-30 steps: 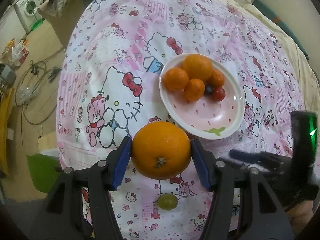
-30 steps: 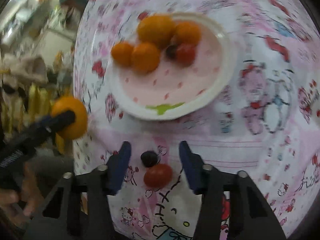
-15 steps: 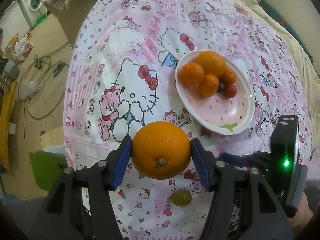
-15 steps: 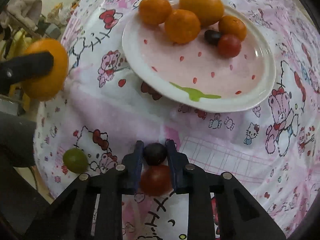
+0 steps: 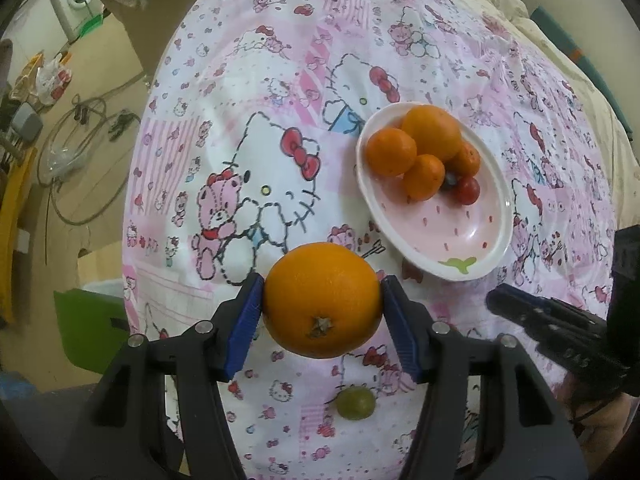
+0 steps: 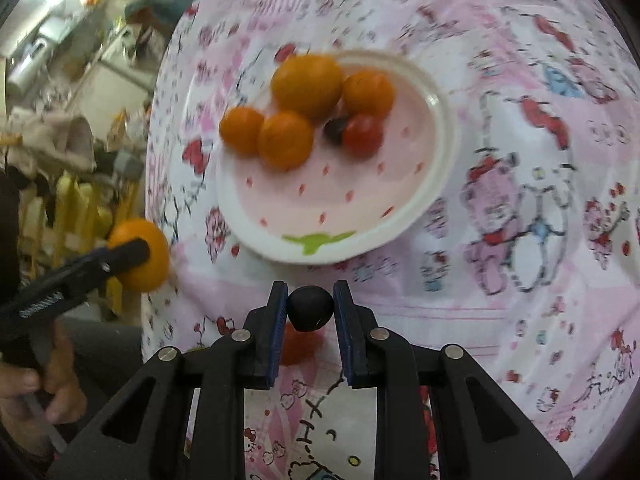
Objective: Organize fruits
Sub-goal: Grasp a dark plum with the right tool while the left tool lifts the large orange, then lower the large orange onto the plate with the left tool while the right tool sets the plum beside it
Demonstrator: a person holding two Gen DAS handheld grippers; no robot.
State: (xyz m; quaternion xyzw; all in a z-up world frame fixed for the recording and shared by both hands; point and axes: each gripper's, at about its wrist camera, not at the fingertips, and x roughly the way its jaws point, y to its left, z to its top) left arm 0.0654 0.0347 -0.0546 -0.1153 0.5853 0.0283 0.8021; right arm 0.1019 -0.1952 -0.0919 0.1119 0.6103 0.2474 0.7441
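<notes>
Your left gripper (image 5: 322, 309) clamps one large orange (image 5: 322, 300) above the cloth (image 5: 248, 128), one green grape (image 5: 355, 401) lying below it. The plate (image 5: 476, 248) holds four oranges, one tomato, one dark grape. Your right gripper (image 6: 310, 309) pinches one dark grape (image 6: 310, 308).

Layout: plate (image 5: 496, 240) on cloth-covered table (image 5: 248, 92)
Six fruits (image 5: 424, 148) are grouped at the plate's far side; one grape (image 5: 355, 402), possibly, is placed on the cloth nearer, left of the plate.

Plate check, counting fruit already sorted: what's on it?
On the plate: four oranges, one red tomato, one dark grape, partly hidden. Anything beneath the pile can't be seen.
</notes>
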